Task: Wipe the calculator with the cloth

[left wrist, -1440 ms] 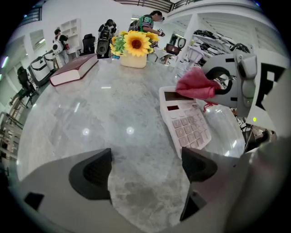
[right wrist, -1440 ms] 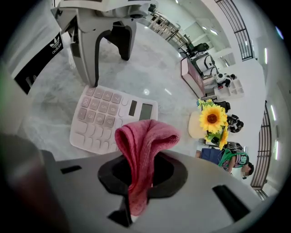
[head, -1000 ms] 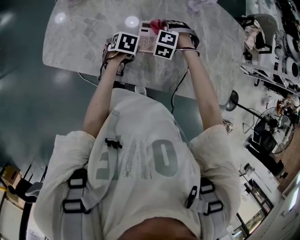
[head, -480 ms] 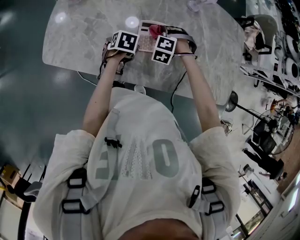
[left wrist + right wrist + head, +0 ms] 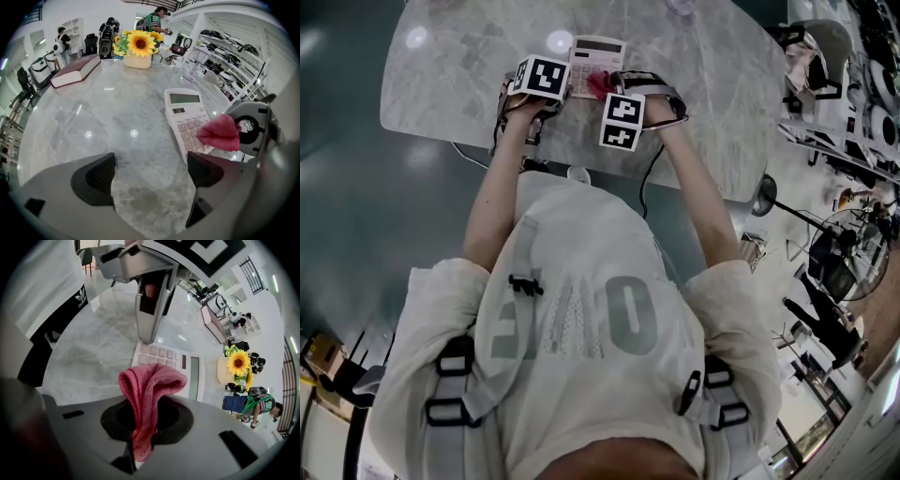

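A white calculator (image 5: pixel 594 62) (image 5: pixel 186 122) (image 5: pixel 174 363) lies flat on the marble table (image 5: pixel 459 84). My right gripper (image 5: pixel 609 89) (image 5: pixel 143 420) is shut on a folded red cloth (image 5: pixel 598 83) (image 5: pixel 147 390) (image 5: pixel 220 133), which hangs over the calculator's near keys. The left gripper (image 5: pixel 546 89) (image 5: pixel 152 173) stands open just left of the calculator, its right finger (image 5: pixel 206 169) close to the calculator's near corner, with only bare table between the jaws.
A pot of sunflowers (image 5: pixel 138 49) (image 5: pixel 239 364) and a dark red book (image 5: pixel 75 70) stand at the far side of the table. A cable (image 5: pixel 652 178) hangs off the near edge. Shelves (image 5: pixel 225 61) and people fill the room behind.
The right gripper has drawn the cloth back down the calculator toward the near keys. More of the calculator's display end now shows. The left gripper has stayed beside it.
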Demonstrator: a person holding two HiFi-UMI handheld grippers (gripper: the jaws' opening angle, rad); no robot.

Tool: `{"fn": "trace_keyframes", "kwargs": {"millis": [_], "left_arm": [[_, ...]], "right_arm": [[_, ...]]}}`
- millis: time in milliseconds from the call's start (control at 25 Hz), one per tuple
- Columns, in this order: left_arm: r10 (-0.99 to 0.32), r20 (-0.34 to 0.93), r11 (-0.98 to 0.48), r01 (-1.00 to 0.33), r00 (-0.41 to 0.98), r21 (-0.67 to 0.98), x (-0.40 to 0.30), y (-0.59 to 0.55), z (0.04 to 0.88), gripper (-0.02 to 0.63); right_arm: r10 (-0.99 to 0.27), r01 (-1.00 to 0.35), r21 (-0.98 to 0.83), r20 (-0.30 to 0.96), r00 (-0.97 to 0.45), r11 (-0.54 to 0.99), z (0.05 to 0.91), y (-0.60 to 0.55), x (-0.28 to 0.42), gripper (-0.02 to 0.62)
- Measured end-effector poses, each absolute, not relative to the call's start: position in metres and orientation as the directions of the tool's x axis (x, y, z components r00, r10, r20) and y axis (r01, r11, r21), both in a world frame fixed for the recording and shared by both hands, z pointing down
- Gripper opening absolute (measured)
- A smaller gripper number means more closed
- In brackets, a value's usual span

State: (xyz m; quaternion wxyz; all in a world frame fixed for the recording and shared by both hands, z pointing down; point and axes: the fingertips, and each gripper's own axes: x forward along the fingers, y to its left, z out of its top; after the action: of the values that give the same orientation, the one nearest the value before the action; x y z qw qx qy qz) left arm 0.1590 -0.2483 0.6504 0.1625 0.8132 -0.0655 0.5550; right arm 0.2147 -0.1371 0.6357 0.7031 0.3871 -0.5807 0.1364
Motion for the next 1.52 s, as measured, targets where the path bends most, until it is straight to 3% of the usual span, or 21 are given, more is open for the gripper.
{"fn": "trace_keyframes", "kwargs": {"millis": [360,1160,1520], "left_arm": [[0.07,0.921,-0.939,-0.287,0.382,0.191,0.163,-0.247,0.649,0.48],[0.07,0.92,-0.939,-0.287,0.386,0.192,0.161,-0.247,0.647,0.48],[0.074,0.923,-0.939,-0.286,0.377,0.193,0.165,-0.245,0.648,0.48]], "right_arm": [[-0.205,-0.662,0.289,0.957,0.203,0.692,0.64,-0.115,0.19,0.054],[-0.197,-0.634,0.278,0.96,0.198,0.722,0.637,-0.113,0.187,0.054],[-0.327,-0.673,0.451,0.892,0.313,0.587,0.573,-0.18,0.268,0.054]]}}
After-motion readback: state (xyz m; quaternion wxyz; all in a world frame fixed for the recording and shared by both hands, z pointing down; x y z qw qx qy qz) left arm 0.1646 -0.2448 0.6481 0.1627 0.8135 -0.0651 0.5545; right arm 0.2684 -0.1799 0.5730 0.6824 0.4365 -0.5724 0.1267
